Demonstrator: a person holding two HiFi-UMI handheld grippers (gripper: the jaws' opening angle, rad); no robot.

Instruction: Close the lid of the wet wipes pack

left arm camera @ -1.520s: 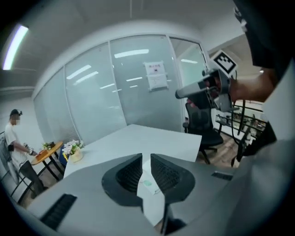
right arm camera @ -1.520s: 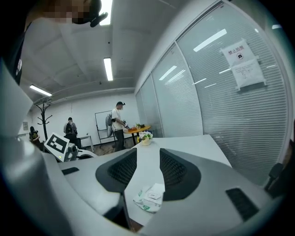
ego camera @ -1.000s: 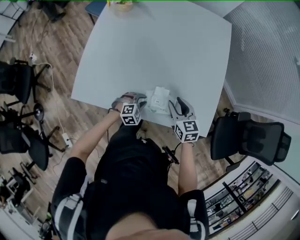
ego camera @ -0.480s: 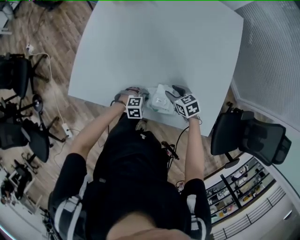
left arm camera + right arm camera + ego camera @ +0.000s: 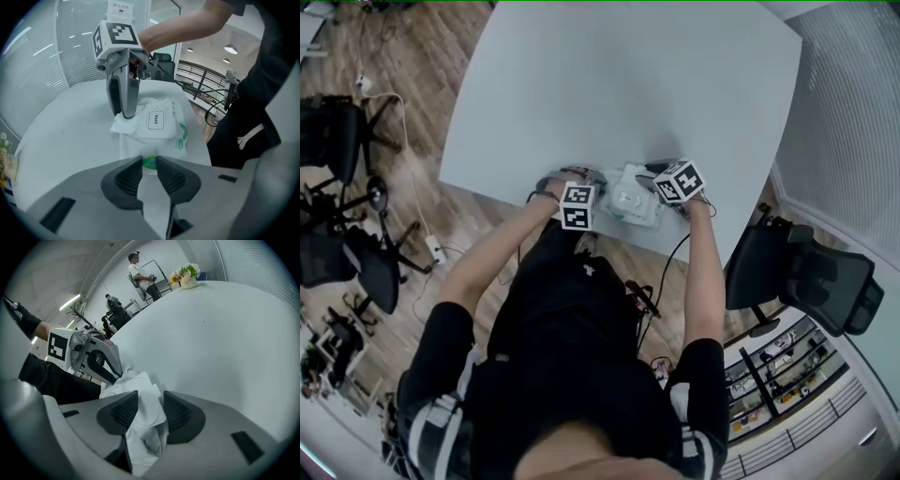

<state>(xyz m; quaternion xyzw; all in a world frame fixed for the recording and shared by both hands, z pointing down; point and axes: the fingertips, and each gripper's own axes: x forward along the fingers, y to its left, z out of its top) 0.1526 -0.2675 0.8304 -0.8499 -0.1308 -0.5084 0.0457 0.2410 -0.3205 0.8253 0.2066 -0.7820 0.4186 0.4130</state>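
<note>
The white wet wipes pack (image 5: 634, 201) lies near the front edge of the table (image 5: 609, 84). Its lid, labelled OPEN (image 5: 156, 120), faces up. A white flap (image 5: 121, 125) sticks out beside the lid. My left gripper (image 5: 149, 161) is shut on the pack's near sealed end; in the head view my left gripper (image 5: 605, 199) is at the pack's left. My right gripper (image 5: 150, 397) points down over the other end, its jaws closing with the pack between them, pads not pressing. The right gripper's tip (image 5: 123, 111) touches the flap.
A vase of flowers (image 5: 189, 276) stands at the table's far side, and a person (image 5: 139, 272) stands beyond it. Office chairs (image 5: 797, 272) (image 5: 337, 150) flank the table on the wooden floor. The pack lies close to the table's front edge.
My right gripper has come down from beside the pack and tipped steeply onto its right end. My left gripper sank slightly and then stayed at the pack's left end.
</note>
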